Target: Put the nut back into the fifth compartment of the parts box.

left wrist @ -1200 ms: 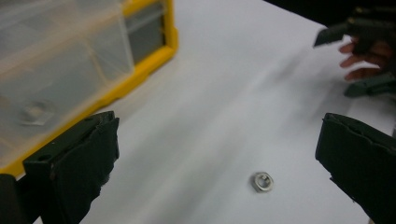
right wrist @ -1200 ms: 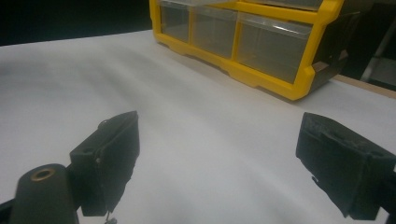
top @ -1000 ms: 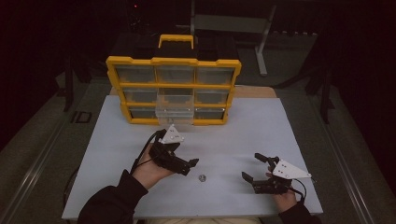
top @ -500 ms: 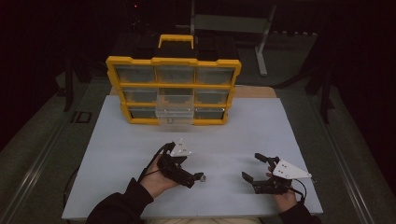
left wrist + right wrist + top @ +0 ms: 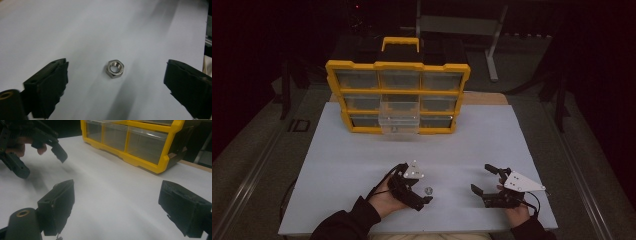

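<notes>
A small steel hex nut [image 5: 428, 190] [image 5: 115, 68] lies flat on the white tabletop [image 5: 362, 160]. My left gripper [image 5: 419, 187] [image 5: 117, 75] is low over it, pointing down. Its jaws stand wide on either side of the nut and have just been closing a little; neither pad touches it. In the right gripper view the left gripper [image 5: 41, 163] hangs at the upper left. My right gripper [image 5: 482, 179] [image 5: 117, 195] rests open near the table's front right, with nothing between its jaws.
A yellow organizer [image 5: 397, 95] [image 5: 140, 142] with clear drawers stands at the back of the table. Its lower middle drawer [image 5: 399, 120] is pulled out towards me. Bare white tabletop lies between the organizer and both hands.
My left hand has come down and nearer the front edge, so its jaws now straddle the nut. The right gripper has stayed where it was.
</notes>
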Motion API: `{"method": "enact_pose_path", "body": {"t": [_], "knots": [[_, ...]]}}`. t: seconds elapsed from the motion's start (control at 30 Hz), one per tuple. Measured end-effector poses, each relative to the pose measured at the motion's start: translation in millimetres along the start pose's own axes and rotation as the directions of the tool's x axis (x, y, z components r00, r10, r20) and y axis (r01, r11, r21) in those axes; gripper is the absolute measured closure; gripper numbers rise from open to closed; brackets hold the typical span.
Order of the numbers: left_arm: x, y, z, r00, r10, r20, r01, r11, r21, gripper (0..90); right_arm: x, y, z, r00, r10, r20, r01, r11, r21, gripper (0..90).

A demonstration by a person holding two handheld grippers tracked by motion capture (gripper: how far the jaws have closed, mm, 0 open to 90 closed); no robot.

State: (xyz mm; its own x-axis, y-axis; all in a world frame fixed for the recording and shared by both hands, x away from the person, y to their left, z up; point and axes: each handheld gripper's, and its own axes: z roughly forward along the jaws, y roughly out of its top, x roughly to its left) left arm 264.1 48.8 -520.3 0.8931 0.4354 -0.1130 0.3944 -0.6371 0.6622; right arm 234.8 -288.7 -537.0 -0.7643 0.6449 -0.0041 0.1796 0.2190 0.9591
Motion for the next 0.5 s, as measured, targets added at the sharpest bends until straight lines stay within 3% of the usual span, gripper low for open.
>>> {"method": "enact_pose_path", "body": {"t": [0.5], "knots": [[-1.7, -2.1, 28.3, 0.9963, 0.086, 0.008, -0.086, 0.9953, 0.045, 37.4, -0.1, -0.1, 0.1, 1.0, 0.002, -0.002, -0.002, 1.0, 0.001, 13.6]]}}
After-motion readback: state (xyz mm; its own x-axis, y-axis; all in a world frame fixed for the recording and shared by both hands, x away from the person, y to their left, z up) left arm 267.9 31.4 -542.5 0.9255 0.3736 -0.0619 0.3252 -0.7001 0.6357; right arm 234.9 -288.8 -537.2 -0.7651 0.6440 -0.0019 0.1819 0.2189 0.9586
